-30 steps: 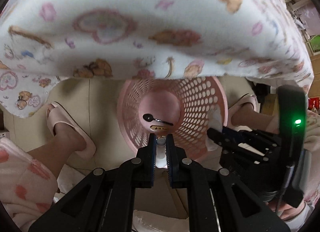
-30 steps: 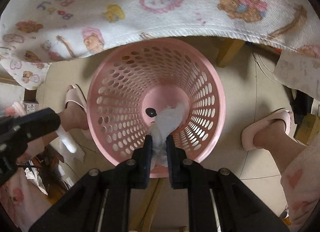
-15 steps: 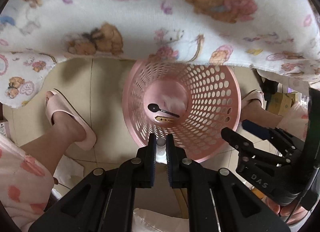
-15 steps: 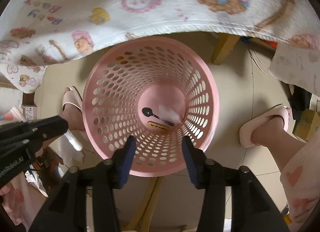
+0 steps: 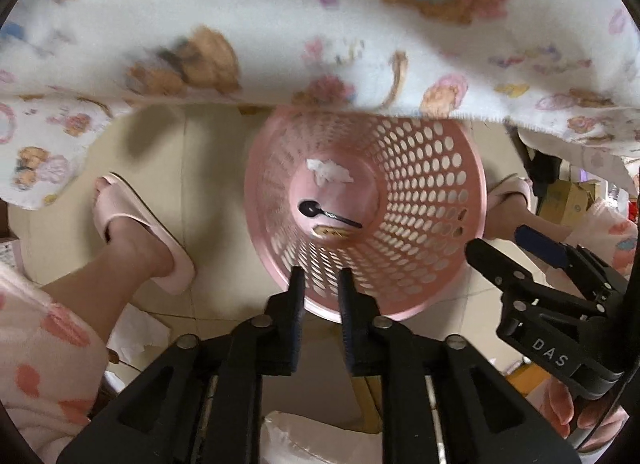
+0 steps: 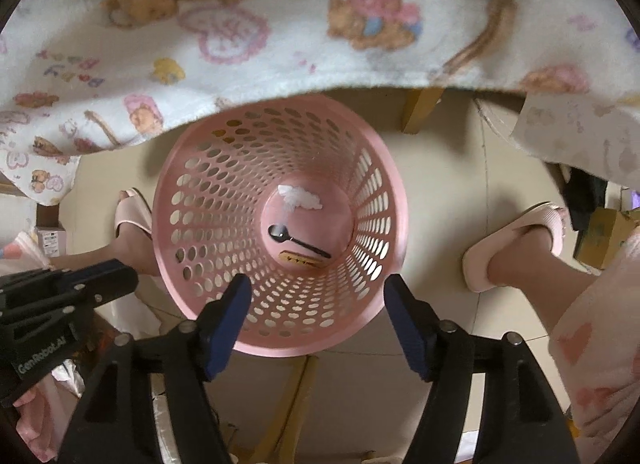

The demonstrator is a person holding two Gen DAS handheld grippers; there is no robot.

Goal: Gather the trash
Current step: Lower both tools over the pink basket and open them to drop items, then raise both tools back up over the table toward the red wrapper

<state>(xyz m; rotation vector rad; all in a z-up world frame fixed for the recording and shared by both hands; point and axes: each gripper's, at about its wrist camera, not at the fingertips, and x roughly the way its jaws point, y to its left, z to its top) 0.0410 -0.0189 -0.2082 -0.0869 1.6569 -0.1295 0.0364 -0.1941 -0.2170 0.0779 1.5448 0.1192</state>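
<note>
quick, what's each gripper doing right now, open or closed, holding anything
Left gripper: fingers slightly apart, open, holding nothing, above the pink perforated plastic basket.
Right gripper: fingers wide open, empty, over the same basket.

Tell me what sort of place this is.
Probably a room in a home: a pink perforated wastebasket stands on a tiled floor, a cartoon-bear cloth hangs over a table edge, and the person wears house slippers.

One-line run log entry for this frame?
left gripper: open, empty | right gripper: open, empty | pink basket: tissue, black spoon, wrapper
</note>
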